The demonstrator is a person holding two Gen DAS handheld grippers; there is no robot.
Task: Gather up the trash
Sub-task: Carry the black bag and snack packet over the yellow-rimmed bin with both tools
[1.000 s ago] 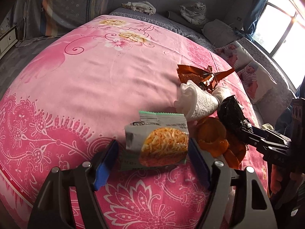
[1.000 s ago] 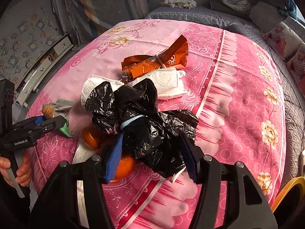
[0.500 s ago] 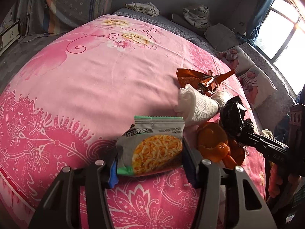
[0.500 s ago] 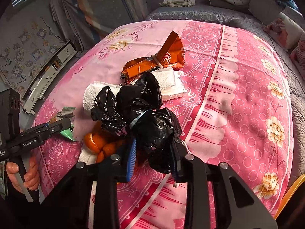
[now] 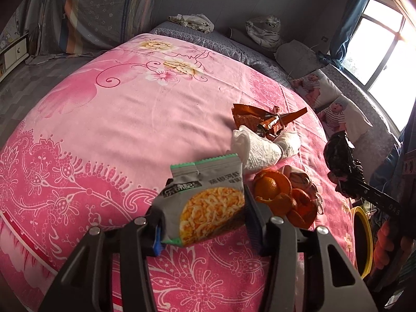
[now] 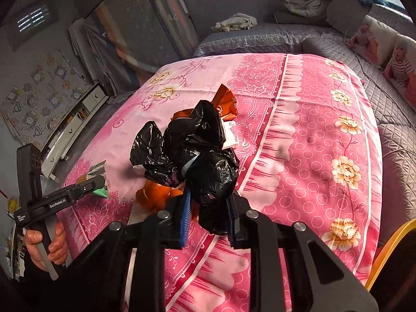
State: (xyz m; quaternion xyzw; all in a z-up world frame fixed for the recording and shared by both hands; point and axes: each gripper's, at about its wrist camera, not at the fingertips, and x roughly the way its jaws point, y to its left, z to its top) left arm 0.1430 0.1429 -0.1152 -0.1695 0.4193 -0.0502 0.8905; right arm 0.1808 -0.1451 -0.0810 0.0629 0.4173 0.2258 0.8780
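In the left wrist view, open pink bed [image 5: 124, 119] is lying free from nine to twelve o'clock. At two o'clock, crumpled tissue [image 5: 260, 150], an orange wrapper [image 5: 262, 119] and orange peels [image 5: 283, 195] are crowding the route. At four o'clock, a yellow-rimmed bin [image 5: 362, 241] is blocking the bed's edge.

Pink floral bedspread [image 5: 124, 119] across the bed, grey quilted cover [image 6: 262, 37] showing past its far edge. At that far edge, crumpled cloth [image 5: 191, 20] and tiger plush [image 5: 265, 30]. Along the right edge, grey cushion [image 5: 296, 56] and pillows [image 5: 314, 88] printed with babies. Window [image 5: 384, 39] with blue curtain [image 5: 348, 18] beyond. Striped hanging [image 5: 91, 7] and white drawers [image 6: 75, 127] off the left edge.
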